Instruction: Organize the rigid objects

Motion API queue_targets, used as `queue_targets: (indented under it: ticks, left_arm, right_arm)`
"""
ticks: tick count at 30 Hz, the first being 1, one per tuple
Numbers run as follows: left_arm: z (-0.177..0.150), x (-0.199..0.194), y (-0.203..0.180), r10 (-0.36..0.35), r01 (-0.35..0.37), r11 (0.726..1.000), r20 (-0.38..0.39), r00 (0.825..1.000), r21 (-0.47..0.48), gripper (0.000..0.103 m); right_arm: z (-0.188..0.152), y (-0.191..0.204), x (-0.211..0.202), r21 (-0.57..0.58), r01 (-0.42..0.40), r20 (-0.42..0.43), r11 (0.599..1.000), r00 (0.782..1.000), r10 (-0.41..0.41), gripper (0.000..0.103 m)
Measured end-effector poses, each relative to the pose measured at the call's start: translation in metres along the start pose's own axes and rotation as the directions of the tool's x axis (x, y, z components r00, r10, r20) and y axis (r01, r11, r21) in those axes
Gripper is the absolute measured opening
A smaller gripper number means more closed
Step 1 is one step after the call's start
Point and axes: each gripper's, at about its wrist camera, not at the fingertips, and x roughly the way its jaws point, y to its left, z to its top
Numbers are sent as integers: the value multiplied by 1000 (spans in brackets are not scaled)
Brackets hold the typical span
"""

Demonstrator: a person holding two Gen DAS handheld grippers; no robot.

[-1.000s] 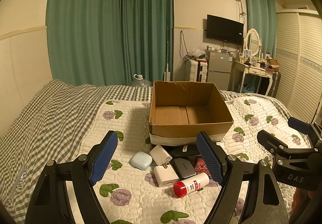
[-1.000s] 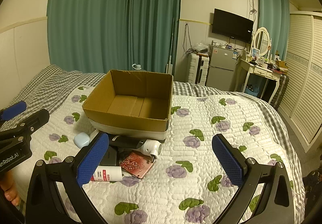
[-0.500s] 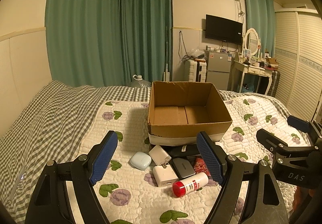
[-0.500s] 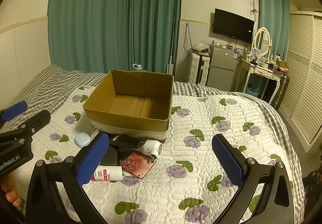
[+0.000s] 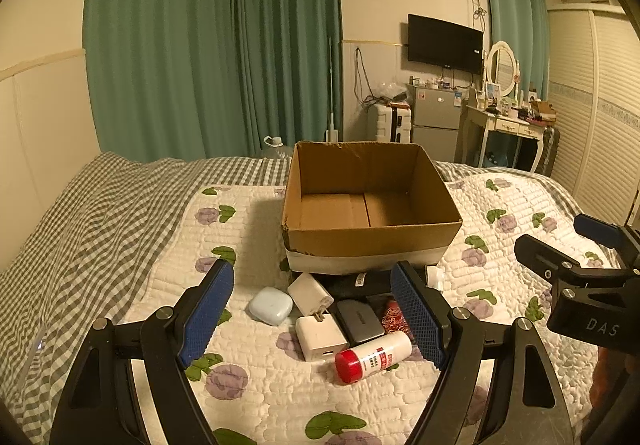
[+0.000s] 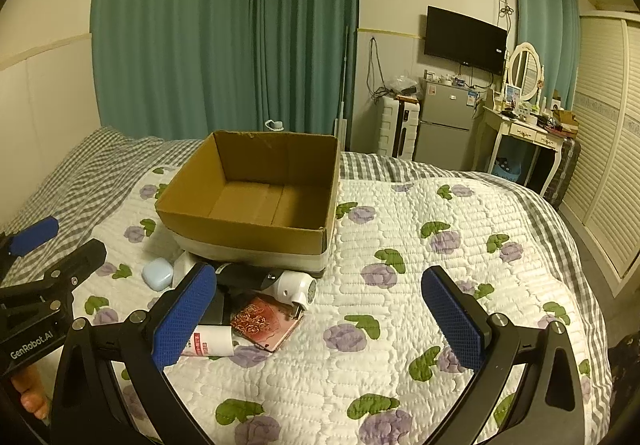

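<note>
In the left wrist view the left gripper (image 5: 312, 311) gapes wide, holding nothing, above the small items just near of the cardboard box (image 5: 370, 233) on the quilt (image 5: 248, 397); in the right wrist view the right gripper (image 6: 322, 319) is equally spread and unladen, the box far-left, the red-capped bottle (image 6: 212, 341) beside its left finger.

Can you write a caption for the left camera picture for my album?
Open left gripper hovers over chargers, earbud case and red-capped bottle before an empty cardboard box.
</note>
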Motion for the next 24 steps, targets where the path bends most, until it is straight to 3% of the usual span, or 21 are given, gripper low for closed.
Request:
queue_targets:
  ticks: [8,12,14,17,21,24]
  left_arm:
    - [8,-5,0,22,-21,999,39,999,-34,84]
    - [12,6,-8,-10,8,1000,39,999,28,83]
    - [5,26,-16,-70,70,995,-15,997,76,81]
    - [-16,62,-34,-98,115,982,-120,988,146,81]
    - [-51,104,-51,-128,180,967,-264,956,183,80]
    - [-70,120,-61,-149,222,952,-316,937,210,80]
  right_arm:
    - [3,-10,-1,1,-5,17,1000,1000,5,103]
    - [0,-20,5,17,-16,-4,1000,1000,16,103]
    - [-3,-25,11,25,-16,-25,1000,1000,17,103]
    - [-9,-31,19,37,-16,-62,999,998,18,103]
    - [-17,-36,31,47,-21,-99,999,995,25,103]
    - [-22,-37,39,50,-24,-124,998,992,30,103]
